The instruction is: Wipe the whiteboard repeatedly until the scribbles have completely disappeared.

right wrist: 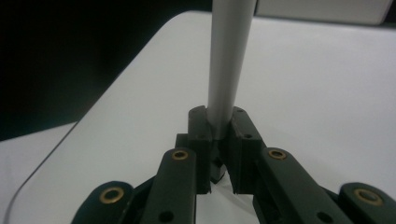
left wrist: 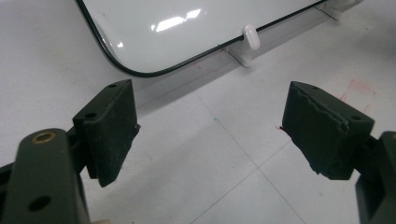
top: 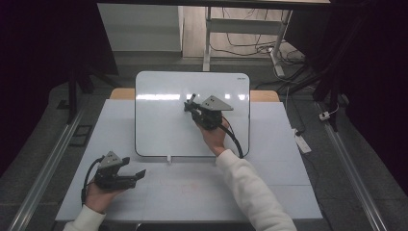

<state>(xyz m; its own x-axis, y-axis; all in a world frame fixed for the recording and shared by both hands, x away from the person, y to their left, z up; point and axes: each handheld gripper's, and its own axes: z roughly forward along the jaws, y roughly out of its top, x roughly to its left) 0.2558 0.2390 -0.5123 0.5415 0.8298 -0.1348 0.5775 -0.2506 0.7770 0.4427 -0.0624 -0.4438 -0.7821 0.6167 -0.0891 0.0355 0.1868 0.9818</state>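
Right gripper (top: 192, 107) over the middle of the whiteboard (top: 159, 120), held in the right hand (top: 214, 134), white sleeve (top: 252, 192) trailing back to the near edge. Jaws closed tight on a grey marker (right wrist: 226, 65), clamped near its lower end in the right gripper view, barrel rising straight up out of the right gripper (right wrist: 218, 135) and past the top of that view. Marker (top: 192, 99) in the high view just a short dark stub poking out toward the far side; tip too small to make out, so contact with the board not clear.

Left gripper (top: 137, 174) low at the near left of the tabletop (top: 284, 192), in the left hand (top: 98, 197), well apart from the right one and short of the board's near edge. Jaws spread wide with nothing between them; in the left gripper view, left gripper (left wrist: 208, 126) over bare white tabletop (left wrist: 224, 154), pads rough and worn along the edges.

Whiteboard lying flat at the middle and far part of the tabletop, rounded corners, dark thin rim, ceiling light glaring off its surface. Board's near left corner (left wrist: 140, 70) curving past beyond the open jaws, a small white clip (left wrist: 251, 37) at its near edge. Faint red smudges (left wrist: 357, 91) on the tabletop to the right. Black cable (top: 235, 142) looping from the right gripper down beside the wrist.
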